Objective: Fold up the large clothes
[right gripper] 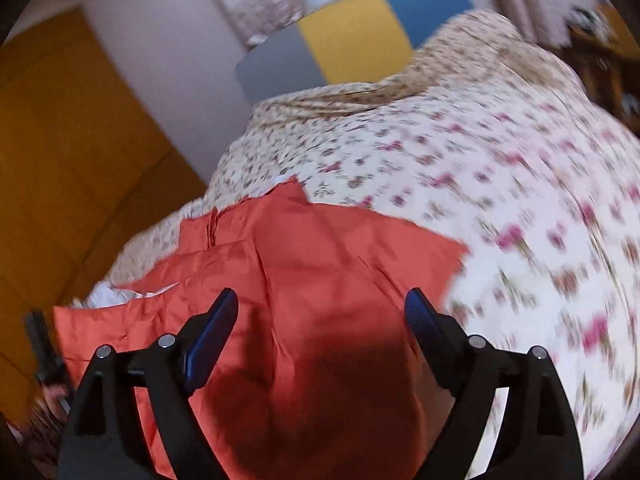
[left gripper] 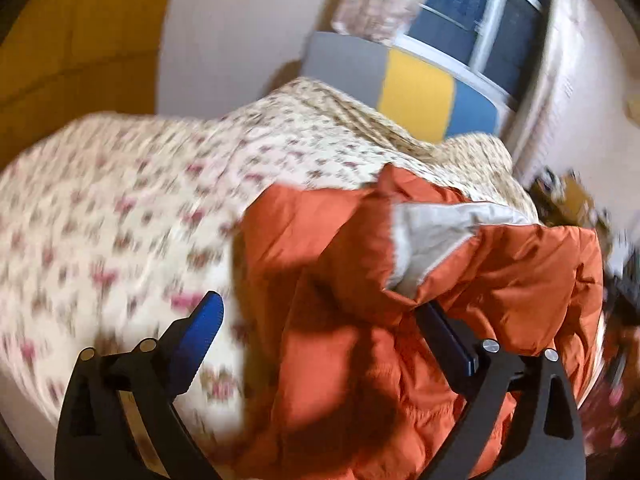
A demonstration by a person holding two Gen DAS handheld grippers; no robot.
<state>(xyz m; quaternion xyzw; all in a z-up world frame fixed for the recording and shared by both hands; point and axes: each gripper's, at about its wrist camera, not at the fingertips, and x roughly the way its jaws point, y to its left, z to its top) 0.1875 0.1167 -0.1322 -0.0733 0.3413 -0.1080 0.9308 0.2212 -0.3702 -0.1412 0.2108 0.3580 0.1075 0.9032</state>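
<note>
My left gripper [left gripper: 320, 322]: matte black forked arms, blue ribbed pads on the fingers [left gripper: 202, 330], round silver pivot screws, and a pale label strip on the arm at 7 o'clock. My right gripper [right gripper: 322, 320] is the same build: black arms, dark blue pads [right gripper: 214, 332], silver screw heads at each pivot.

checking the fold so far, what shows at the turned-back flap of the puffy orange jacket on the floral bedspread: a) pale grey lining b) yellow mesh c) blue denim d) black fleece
a: in the left wrist view the puffy orange jacket, lying on the floral bedspread, has a flap turned back that bares a pale grey lining.
</note>
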